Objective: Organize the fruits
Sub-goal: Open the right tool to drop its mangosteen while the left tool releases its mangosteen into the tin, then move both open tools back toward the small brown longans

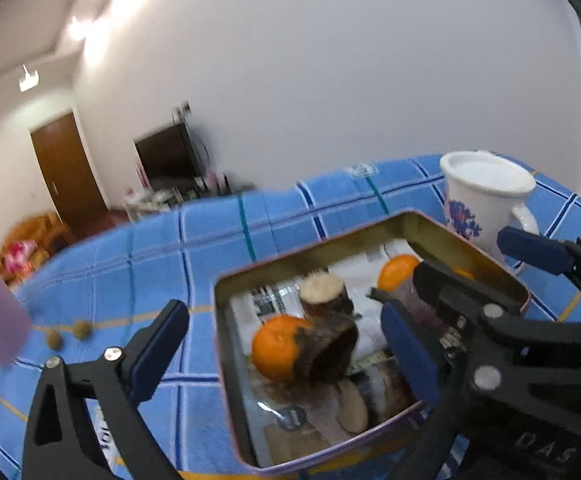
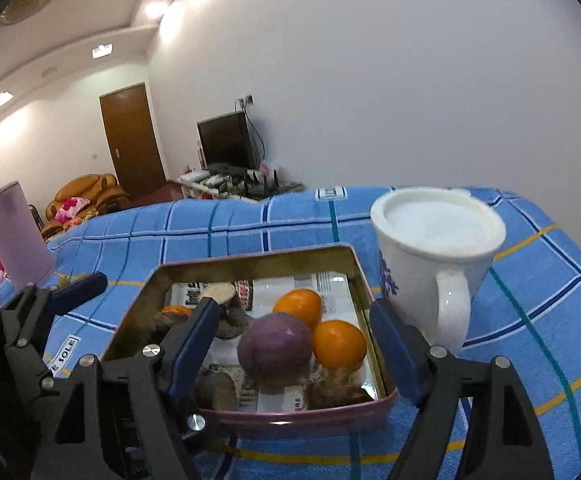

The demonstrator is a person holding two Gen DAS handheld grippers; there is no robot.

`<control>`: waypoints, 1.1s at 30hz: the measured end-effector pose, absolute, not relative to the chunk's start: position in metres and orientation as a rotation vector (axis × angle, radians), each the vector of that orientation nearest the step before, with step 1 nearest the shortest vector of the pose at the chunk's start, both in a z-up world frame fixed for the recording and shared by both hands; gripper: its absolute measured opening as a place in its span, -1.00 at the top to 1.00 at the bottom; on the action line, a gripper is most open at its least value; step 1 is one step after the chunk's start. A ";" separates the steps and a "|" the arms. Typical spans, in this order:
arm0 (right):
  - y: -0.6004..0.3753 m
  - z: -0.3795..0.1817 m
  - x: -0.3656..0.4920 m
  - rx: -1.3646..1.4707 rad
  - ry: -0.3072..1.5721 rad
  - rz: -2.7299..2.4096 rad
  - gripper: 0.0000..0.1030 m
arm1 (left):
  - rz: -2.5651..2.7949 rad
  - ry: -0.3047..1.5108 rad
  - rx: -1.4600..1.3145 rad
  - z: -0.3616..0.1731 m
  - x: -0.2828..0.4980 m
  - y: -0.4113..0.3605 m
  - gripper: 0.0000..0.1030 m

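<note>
A pink-rimmed metal tin (image 1: 370, 236) (image 2: 250, 258) lined with newspaper sits on the blue checked cloth. It holds oranges (image 1: 274, 346) (image 2: 338, 344), a purple round fruit (image 2: 276, 350) and dark cut sugarcane pieces (image 1: 324, 294). My left gripper (image 1: 286, 346) is open and empty, its fingers astride the tin's left wall. My right gripper (image 2: 294, 350) is open and empty over the tin's near end, the purple fruit between its fingers without touching. The right gripper also shows at the right of the left wrist view (image 1: 490, 264).
A white mug with blue flowers (image 2: 430, 264) (image 1: 482, 204) stands close to the tin's right side. Two small brown round fruits (image 1: 68, 334) lie on the cloth to the left. A pale pink lid or panel (image 2: 20, 236) stands at the far left.
</note>
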State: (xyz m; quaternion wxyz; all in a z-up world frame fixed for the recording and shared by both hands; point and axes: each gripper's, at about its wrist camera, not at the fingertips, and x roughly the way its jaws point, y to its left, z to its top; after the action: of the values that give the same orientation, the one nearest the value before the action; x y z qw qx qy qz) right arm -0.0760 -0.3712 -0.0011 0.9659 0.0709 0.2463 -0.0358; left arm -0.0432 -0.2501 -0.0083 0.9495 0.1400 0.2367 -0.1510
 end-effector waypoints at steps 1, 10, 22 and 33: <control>-0.371 0.000 -0.078 0.148 0.490 -0.081 -0.54 | -0.313 0.470 0.278 -0.007 -0.045 -0.248 -0.98; -0.382 0.012 -0.105 0.188 0.340 -0.218 -0.54 | -0.296 0.529 0.194 -0.007 -0.036 -0.227 -1.00; -0.350 0.029 -0.143 0.021 0.166 -0.402 -0.54 | -0.290 0.501 0.096 -0.005 -0.050 -0.187 -1.00; -0.342 0.025 -0.146 0.038 0.237 -0.345 -0.57 | -0.184 0.388 0.155 0.003 -0.047 -0.131 -1.00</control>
State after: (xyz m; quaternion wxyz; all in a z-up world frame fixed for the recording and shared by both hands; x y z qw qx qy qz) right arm -0.1463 -0.3423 0.0248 0.9780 0.0187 0.1177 -0.1710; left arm -0.0469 -0.1312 0.0035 0.9741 0.0767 0.1922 -0.0914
